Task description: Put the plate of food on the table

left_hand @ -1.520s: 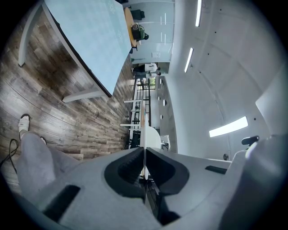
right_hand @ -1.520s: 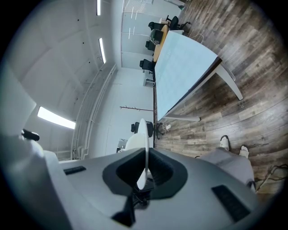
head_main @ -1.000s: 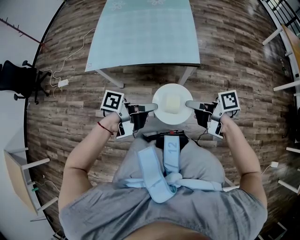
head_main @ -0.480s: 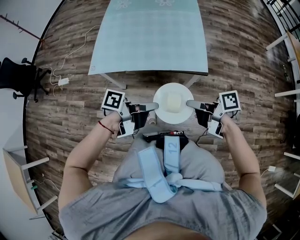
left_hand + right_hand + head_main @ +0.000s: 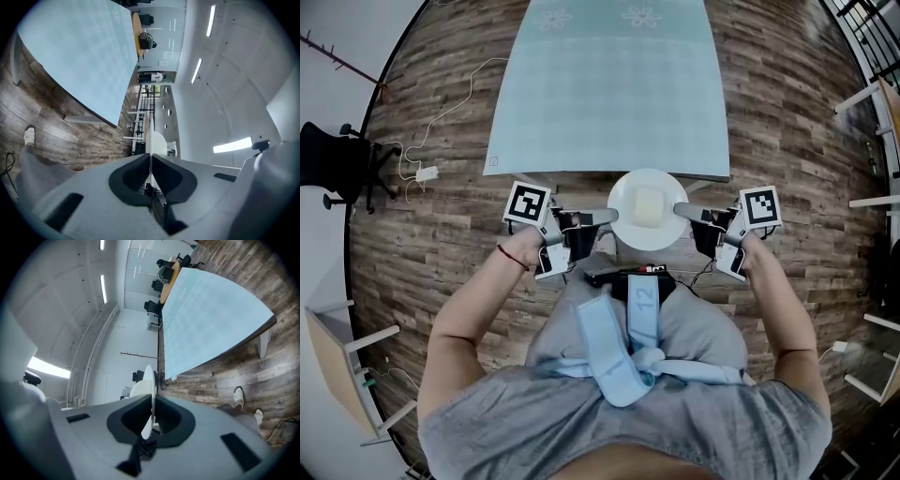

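A round white plate [image 5: 629,231] with a pale square piece of food [image 5: 646,204] hangs in the air just short of the table's near edge. My left gripper [image 5: 613,217] is shut on the plate's left rim, and my right gripper [image 5: 676,209] is shut on its right rim. In the left gripper view the plate [image 5: 155,140] shows edge-on, pinched between the jaws of the left gripper [image 5: 150,174]. In the right gripper view the plate [image 5: 149,376] is likewise clamped by the right gripper [image 5: 152,414]. The light blue table [image 5: 609,84] lies straight ahead.
The floor is wood plank. A black office chair [image 5: 337,159] and a cable with a white adapter [image 5: 424,172] lie to the left. White furniture legs [image 5: 872,202] stand at the right. More chairs [image 5: 165,272] stand beyond the table's far end.
The table has come closer in the head view: the plate, still held by both grippers, now sits right at the table's near edge. The grip has not changed.
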### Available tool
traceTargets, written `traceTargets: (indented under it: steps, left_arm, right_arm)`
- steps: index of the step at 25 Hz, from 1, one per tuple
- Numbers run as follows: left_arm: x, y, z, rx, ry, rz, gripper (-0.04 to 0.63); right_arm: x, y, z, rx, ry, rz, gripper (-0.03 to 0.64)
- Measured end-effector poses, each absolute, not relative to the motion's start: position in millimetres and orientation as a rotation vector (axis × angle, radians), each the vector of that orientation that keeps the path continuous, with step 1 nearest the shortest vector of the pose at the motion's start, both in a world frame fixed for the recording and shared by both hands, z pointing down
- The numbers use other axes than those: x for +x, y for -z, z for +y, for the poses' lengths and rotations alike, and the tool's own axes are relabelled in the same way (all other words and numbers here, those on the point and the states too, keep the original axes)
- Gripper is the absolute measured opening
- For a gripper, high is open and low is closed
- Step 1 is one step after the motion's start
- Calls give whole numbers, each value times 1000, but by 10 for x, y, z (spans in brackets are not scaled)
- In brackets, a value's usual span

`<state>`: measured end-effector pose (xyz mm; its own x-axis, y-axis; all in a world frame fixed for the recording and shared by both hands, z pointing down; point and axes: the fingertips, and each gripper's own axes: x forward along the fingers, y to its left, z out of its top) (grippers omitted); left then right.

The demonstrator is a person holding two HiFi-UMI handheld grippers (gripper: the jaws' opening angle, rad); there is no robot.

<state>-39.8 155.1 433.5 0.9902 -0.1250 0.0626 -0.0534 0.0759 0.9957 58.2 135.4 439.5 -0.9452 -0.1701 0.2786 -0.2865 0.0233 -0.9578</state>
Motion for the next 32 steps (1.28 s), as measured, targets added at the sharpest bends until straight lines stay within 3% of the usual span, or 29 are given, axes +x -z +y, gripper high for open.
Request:
traceTargets:
  steps: [24, 32]
  left_arm:
    - [-470, -4327, 1431, 1590, 44, -136, 27]
    - [-571, -4339, 342, 1535, 61, -173, 26]
  right_arm:
    - [507, -4328, 1249, 525, -1989, -2309, 38]
    - [400, -4360, 115, 478, -2003, -2245, 38]
